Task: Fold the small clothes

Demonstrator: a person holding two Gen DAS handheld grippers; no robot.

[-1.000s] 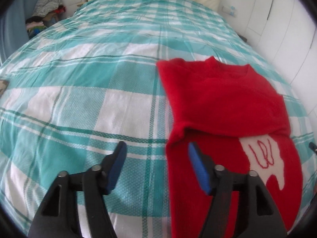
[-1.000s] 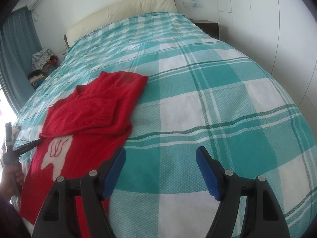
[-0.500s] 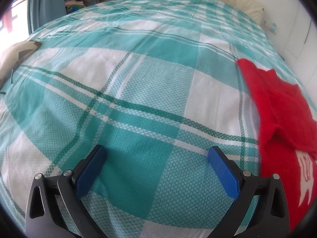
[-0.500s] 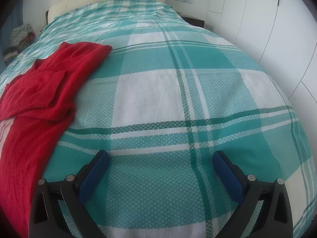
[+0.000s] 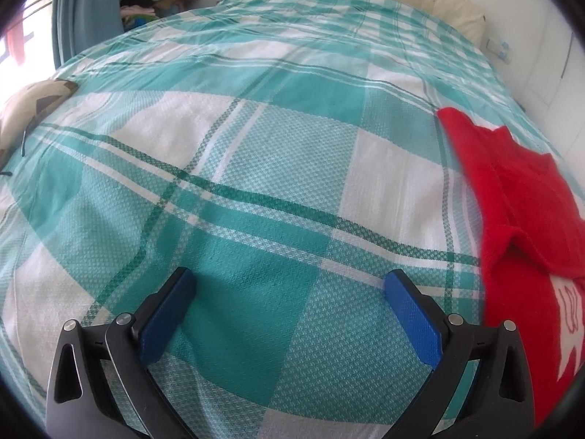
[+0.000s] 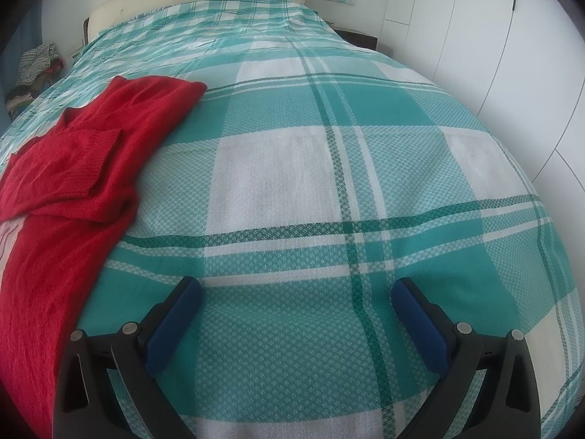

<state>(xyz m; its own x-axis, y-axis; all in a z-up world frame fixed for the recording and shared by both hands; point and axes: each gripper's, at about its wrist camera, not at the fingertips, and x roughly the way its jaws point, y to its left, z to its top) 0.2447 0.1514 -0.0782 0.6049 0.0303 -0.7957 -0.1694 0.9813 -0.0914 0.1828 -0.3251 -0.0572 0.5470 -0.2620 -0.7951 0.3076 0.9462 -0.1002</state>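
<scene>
Left tongs (image 5: pixel 289 289) and right tongs (image 6: pixel 296 294) just opened wide, empty; red sweater (image 6: pixel 73 168) at frame edge looks soft, limp: pinch hem corners.

There are no words or numbers to read. The red sweater (image 5: pixel 519 219) has a white patch (image 5: pixel 570 325) with red squiggly lines, not letters.

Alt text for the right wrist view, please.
The right gripper hangs open over a teal-and-white checked bedspread with nothing between its blue pads. A red sweater, sleeve folded across it, lies at the left.
</scene>
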